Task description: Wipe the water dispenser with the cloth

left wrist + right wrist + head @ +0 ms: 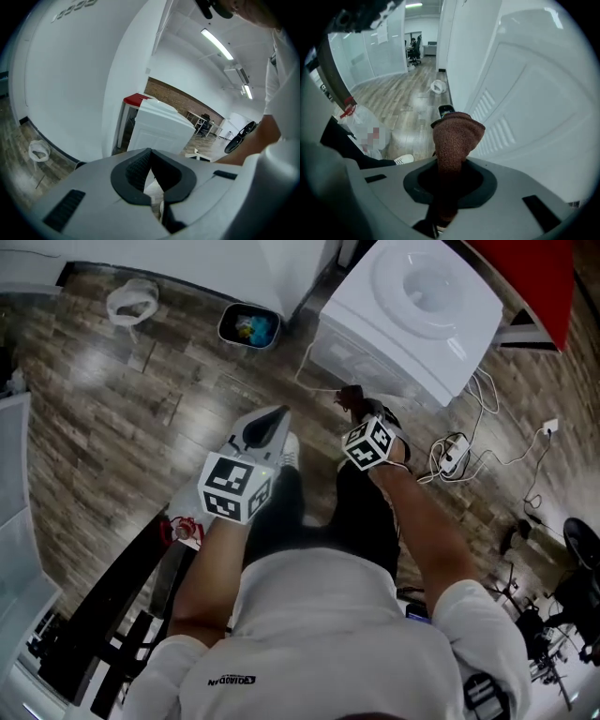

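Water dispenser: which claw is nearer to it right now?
Right. The right claw, shut on the cloth, is close beside the water dispenser's side panel; the left claw hangs further back from it.

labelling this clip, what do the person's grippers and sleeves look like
The left gripper and right gripper have grey shells, with black pads lining the tongs. Each carries a white cube with black square markers. The sleeves are short and white.

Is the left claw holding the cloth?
No, the left claw holds nothing; the brown cloth is clamped in the right claw.
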A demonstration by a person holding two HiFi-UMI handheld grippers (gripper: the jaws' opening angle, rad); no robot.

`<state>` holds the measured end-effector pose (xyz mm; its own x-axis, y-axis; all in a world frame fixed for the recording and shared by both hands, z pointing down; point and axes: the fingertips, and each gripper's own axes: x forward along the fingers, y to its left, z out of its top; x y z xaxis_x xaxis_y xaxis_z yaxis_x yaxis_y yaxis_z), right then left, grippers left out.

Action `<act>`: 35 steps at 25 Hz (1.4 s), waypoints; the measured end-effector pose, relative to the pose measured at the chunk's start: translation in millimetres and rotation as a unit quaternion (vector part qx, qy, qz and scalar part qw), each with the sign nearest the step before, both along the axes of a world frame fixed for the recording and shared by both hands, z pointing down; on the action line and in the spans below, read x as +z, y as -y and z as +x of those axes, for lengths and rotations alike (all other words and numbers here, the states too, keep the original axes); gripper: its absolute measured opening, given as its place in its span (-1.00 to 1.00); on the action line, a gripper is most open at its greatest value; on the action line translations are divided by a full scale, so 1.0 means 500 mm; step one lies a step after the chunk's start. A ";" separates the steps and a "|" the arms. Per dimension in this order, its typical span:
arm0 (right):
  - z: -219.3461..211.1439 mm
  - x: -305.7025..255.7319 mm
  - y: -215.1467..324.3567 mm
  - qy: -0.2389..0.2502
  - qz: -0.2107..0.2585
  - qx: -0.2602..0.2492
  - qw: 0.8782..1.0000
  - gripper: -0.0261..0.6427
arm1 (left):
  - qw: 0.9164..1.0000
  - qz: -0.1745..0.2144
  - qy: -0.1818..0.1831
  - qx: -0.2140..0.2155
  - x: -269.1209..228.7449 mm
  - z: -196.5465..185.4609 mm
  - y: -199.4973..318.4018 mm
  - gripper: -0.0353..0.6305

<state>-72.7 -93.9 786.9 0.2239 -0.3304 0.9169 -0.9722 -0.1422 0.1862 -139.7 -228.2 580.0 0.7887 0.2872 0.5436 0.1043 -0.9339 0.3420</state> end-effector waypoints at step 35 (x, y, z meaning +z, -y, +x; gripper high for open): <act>0.159 -0.414 0.257 -0.180 0.030 -0.035 0.983 -0.73 | 0.998 0.031 -0.029 0.040 -0.046 -0.033 0.079 -0.92</act>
<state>6.6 -222.3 579.6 0.5054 -0.4075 0.7606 -0.8523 -0.0984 0.5137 -156.3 -267.6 556.9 0.7955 0.3182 0.5158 0.1974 -0.9407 0.2759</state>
